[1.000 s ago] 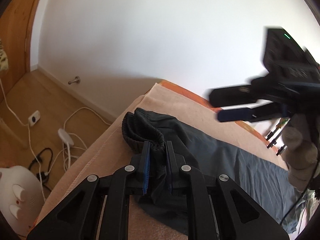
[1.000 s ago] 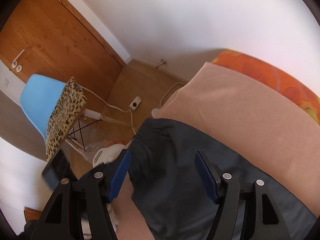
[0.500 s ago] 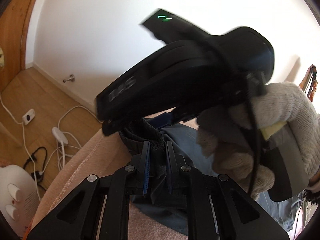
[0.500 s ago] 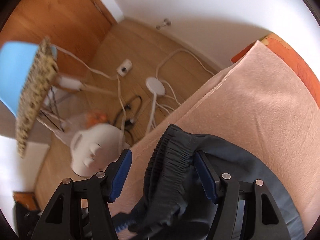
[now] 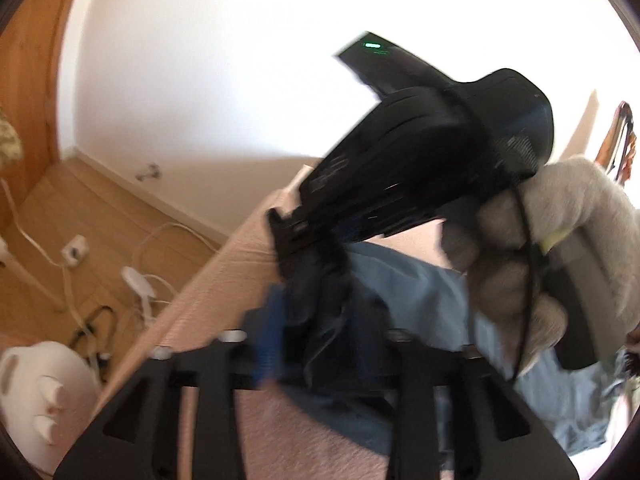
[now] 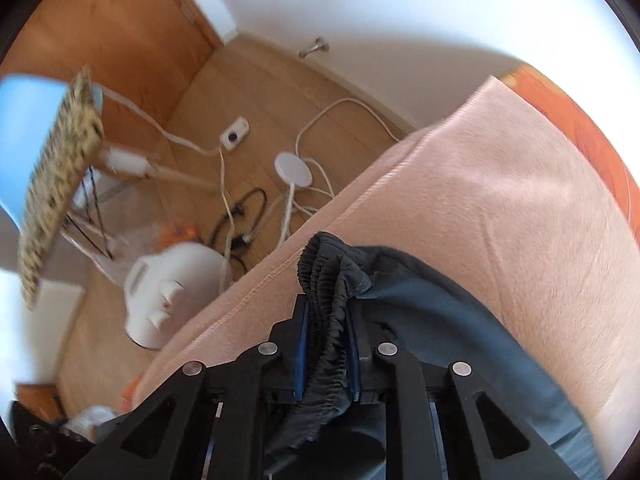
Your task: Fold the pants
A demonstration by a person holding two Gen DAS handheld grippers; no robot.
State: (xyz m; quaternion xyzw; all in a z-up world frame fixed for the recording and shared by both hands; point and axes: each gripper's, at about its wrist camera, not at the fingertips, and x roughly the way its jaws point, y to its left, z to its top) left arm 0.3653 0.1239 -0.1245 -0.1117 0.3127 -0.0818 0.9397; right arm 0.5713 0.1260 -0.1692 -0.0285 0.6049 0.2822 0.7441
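Dark blue-grey pants (image 6: 432, 312) lie on a pink blanket (image 6: 500, 200) at the bed's corner. My right gripper (image 6: 325, 344) is shut on the gathered elastic waistband (image 6: 326, 276). In the left wrist view my left gripper (image 5: 320, 344) has its jaws spread, with the dark waistband fabric (image 5: 320, 320) between them; the frame is blurred. The right gripper's black body (image 5: 432, 168), held by a gloved hand (image 5: 520, 272), sits right in front of it over the pants (image 5: 420, 300).
The bed edge (image 6: 256, 288) drops to a wooden floor with white cables (image 6: 292, 176), a white heater (image 6: 168, 296) and a blue chair with a leopard-print cushion (image 6: 56, 140). An orange cover (image 6: 580, 120) lies at the far side. A white wall stands behind.
My right gripper came down onto the waistband beside the left one and shut on it. My left gripper's jaws, earlier pinched on the waistband, have spread apart.
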